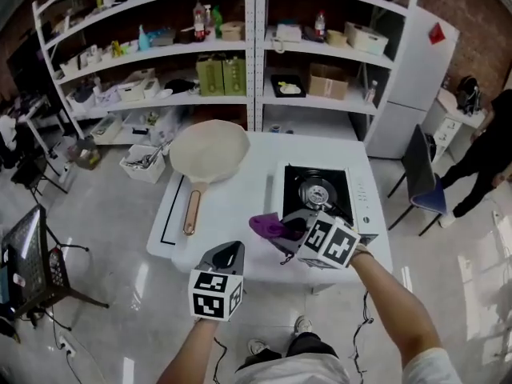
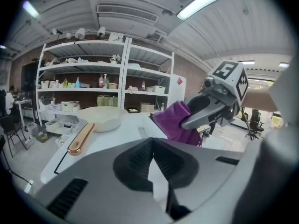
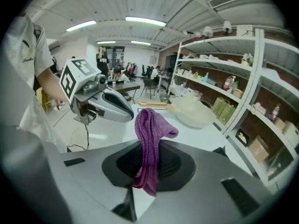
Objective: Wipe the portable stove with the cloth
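The portable stove (image 1: 362,206), white with a black burner top, sits at the right end of the white table (image 1: 240,202). My right gripper (image 1: 282,229) is shut on a purple cloth (image 1: 268,226), held just off the stove's near left corner. In the right gripper view the cloth (image 3: 149,125) sticks up bunched from the closed jaws of this gripper (image 3: 147,155) and also hangs below them. My left gripper (image 1: 234,249) hovers at the table's front edge, shut with nothing in it (image 2: 152,141). It faces the cloth (image 2: 175,122).
A cream pan (image 1: 208,152) with a copper handle (image 1: 192,212) lies on the table's left part. Stocked shelves (image 1: 240,62) stand behind the table, with a white fridge (image 1: 412,78) to their right. A dark chair (image 1: 424,178) and a person (image 1: 488,150) are at the right.
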Demonstrator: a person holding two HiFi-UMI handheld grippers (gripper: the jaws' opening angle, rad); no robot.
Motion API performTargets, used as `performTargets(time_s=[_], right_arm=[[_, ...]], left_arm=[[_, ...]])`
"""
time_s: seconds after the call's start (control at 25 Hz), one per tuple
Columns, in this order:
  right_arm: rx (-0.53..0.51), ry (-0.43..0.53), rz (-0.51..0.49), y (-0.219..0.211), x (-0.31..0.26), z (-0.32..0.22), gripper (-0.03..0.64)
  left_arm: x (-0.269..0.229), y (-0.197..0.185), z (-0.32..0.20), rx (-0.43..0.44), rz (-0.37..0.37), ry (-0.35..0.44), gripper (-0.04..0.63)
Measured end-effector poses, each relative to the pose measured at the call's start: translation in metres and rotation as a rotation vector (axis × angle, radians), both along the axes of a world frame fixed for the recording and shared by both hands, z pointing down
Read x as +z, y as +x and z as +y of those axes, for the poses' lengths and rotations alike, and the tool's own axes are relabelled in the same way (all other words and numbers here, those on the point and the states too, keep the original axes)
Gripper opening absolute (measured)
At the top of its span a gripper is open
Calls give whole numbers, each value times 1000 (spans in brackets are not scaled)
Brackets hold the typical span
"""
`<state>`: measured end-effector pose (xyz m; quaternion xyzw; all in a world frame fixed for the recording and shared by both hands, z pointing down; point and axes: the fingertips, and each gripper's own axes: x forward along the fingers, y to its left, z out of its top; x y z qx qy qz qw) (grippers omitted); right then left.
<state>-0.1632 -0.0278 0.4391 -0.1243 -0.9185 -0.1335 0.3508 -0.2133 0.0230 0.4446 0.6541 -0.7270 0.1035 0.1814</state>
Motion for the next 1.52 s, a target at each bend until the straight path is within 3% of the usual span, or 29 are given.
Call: performTargets(time_s=[0.28, 0.68, 1.04, 1.52], right_arm=[[242, -43, -182, 65, -48, -57, 61], [509, -71, -370, 172, -77, -119, 61], [709, -146, -484, 239, -80, -162, 61], [781, -158, -557, 257, -76, -184, 60]], left_arm=[[-18, 44, -50, 80, -17, 29, 5], [-36, 108, -107, 93, -29, 42, 5], [-50, 137, -134, 65, -72, 48, 6], [-52, 135, -140, 15, -86, 39, 5]])
